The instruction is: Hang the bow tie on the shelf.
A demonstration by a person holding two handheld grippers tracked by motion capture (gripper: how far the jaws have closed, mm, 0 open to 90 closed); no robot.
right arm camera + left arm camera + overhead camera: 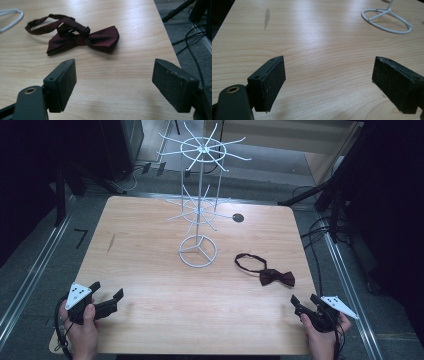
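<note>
Overhead alone, rack's [199, 205] spoked tiers.

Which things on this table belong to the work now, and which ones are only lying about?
Belong to the work:
- bow tie, nearest the open right gripper
- white wire rack, probably where it gets hung
- open left gripper

Only lying about:
- cables on the floor
- dark round hole in the table

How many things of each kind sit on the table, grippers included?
White wire display rack: 1
Dark red bow tie: 1
Handheld grippers, both open and holding nothing: 2, the left gripper and the right gripper
Total: 4
</note>
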